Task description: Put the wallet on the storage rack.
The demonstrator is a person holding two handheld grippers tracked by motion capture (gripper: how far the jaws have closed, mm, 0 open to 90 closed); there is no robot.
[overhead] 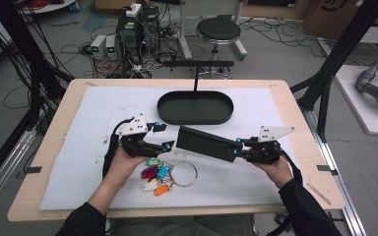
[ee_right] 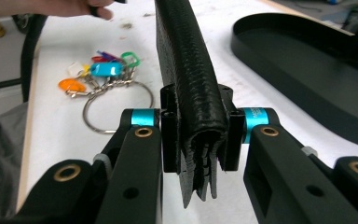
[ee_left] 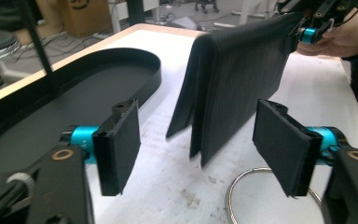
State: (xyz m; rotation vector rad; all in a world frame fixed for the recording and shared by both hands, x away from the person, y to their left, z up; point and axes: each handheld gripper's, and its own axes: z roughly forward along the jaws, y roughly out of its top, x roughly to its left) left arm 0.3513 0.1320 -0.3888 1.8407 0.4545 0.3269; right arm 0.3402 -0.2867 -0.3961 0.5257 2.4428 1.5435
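Observation:
A black folded wallet point(overhead: 204, 143) hangs above the white mat, with my right gripper point(overhead: 236, 146) shut on its right end. In the right gripper view both pads clamp the wallet point(ee_right: 182, 56) edge-on inside my right gripper point(ee_right: 200, 126). My left gripper point(overhead: 164, 136) stands open just left of the wallet's free end. In the left gripper view its jaws point(ee_left: 198, 112) are spread wide, the wallet point(ee_left: 237, 70) hangs ahead of them untouched, and the right gripper point(ee_left: 307, 32) holds its far corner. A key ring with coloured tags point(overhead: 165, 174) lies on the mat below.
A black oval tray point(overhead: 195, 121) sits behind the wallet, with an upright post and crossbar point(overhead: 196, 73) rising from it. The white mat point(overhead: 78, 162) covers most of the wooden table. A stool point(overhead: 218, 30), boxes and cables lie beyond the far edge.

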